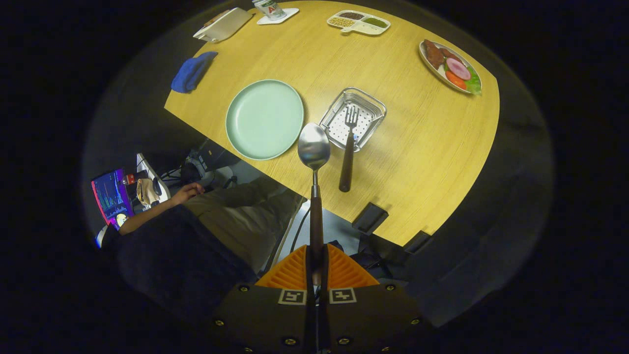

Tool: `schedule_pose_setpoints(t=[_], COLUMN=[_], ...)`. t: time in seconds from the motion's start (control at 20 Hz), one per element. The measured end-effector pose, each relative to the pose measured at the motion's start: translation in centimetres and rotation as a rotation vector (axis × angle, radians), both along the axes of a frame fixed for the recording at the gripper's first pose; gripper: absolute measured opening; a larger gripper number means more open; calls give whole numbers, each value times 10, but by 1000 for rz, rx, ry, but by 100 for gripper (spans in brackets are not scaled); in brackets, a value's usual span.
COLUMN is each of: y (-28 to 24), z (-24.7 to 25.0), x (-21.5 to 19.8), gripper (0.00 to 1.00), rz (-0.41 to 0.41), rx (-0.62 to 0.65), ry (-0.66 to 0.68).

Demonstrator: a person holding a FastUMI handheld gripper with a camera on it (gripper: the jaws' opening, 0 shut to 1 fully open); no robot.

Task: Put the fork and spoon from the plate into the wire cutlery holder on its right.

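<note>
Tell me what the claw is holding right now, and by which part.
The claw is shut on the spoon, gripping the dark handle at its end; the bowl points ahead.

The hand-held two-finger gripper [317, 268] points forward and is held high, and both fingers [295, 270] press together on the dark wooden handle of a silver metal spoon [314, 167]. A person's bare forearm and hand [186, 192] rest on the lap at the left of the fingers

Staged dining setup in a lab/booth: wood table [417, 147] w/ fake-food plate [451, 66] at 2 o'clock, snack tray [358, 22] at 12; seated person [196, 231] w/ lit monitor [112, 196] & cables at 8 o'clock.
</note>
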State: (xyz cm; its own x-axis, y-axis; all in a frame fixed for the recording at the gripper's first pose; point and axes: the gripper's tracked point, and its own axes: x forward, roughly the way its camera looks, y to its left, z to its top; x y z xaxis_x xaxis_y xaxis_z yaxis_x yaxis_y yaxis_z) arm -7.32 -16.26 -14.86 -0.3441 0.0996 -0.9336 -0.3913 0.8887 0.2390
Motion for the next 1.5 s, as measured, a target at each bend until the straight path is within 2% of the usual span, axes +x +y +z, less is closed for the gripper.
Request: schedule_pose_setpoints(t=[0.3, 0.7, 1.05, 1.5], y=[-29, -21, -12, 0], z=[-8, -45, -68, -72], x=[29, 64, 87, 100], gripper=[2, 3, 4, 10], rz=[0, 105, 166, 139], rx=[-58, -109, -143, -122], ry=[38, 128, 164, 114])
